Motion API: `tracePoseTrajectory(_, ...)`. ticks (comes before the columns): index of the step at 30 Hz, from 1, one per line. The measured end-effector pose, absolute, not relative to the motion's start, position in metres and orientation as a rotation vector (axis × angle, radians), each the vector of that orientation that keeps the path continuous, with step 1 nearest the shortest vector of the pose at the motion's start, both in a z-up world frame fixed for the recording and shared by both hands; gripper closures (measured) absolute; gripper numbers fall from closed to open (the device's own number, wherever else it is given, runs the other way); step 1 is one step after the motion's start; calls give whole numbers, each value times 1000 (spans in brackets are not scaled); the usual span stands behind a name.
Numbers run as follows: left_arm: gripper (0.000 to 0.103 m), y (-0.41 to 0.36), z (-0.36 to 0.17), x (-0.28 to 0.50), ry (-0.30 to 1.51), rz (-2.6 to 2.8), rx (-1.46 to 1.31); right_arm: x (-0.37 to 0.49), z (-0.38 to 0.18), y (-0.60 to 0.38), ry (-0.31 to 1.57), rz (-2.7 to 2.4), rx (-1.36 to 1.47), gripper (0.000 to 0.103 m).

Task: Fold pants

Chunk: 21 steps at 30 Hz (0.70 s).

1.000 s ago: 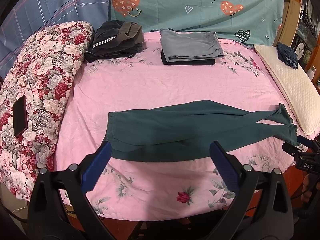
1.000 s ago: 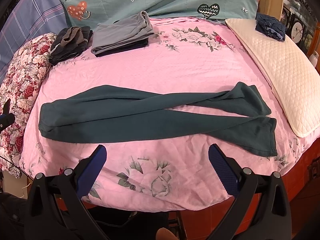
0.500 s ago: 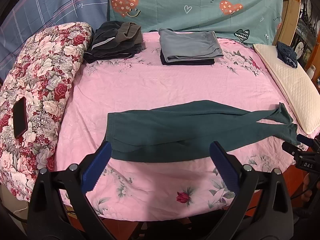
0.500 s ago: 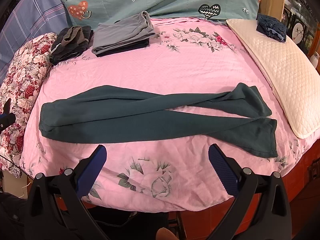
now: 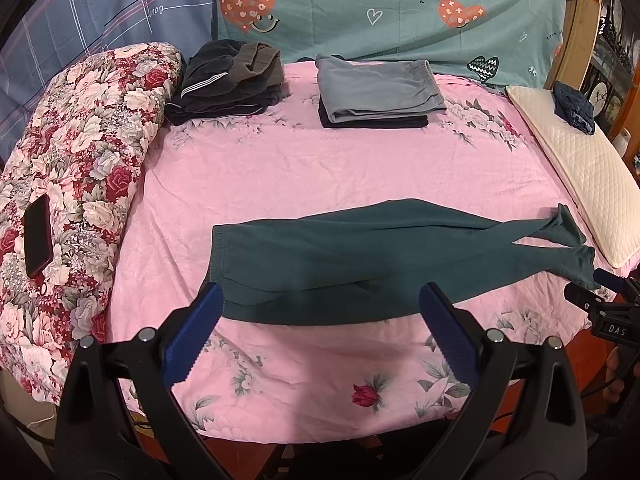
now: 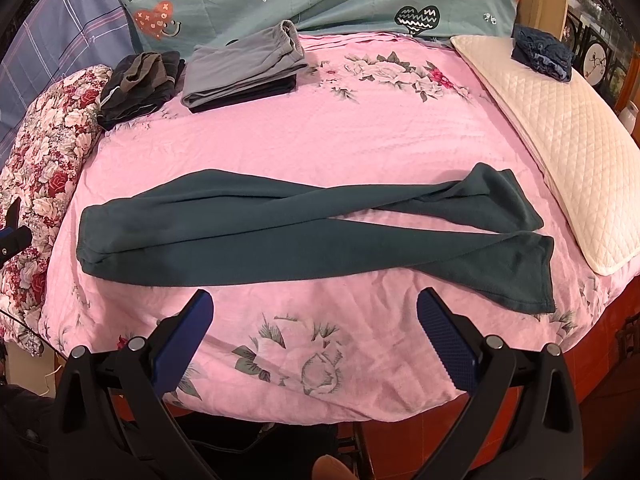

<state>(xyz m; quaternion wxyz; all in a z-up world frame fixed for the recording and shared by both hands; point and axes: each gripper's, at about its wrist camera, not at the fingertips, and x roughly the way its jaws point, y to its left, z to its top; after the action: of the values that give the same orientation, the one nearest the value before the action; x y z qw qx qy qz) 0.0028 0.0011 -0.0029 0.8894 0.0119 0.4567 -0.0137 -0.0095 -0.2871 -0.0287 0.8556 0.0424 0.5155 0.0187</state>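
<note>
On the pink bedsheet (image 6: 320,136) lie teal pants (image 6: 304,236) — legs crossed, both grippers' jaws apart, empty.

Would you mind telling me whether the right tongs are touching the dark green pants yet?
Apart. The right wrist view shows the right tongs open, with bare pink sheet between both tips and the near edge of the dark green pants.

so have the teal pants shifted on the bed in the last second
No. The teal pants lie in the same spot relative to the cream pillow and the folded grey pile; neither gripper touches them.
</note>
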Motion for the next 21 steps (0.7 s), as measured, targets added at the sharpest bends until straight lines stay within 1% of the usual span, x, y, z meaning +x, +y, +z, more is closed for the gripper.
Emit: tracePoseTrajectory(21, 3, 2, -5, 5, 958, -32, 21, -9, -31, -286, 1091, 35, 92, 1)
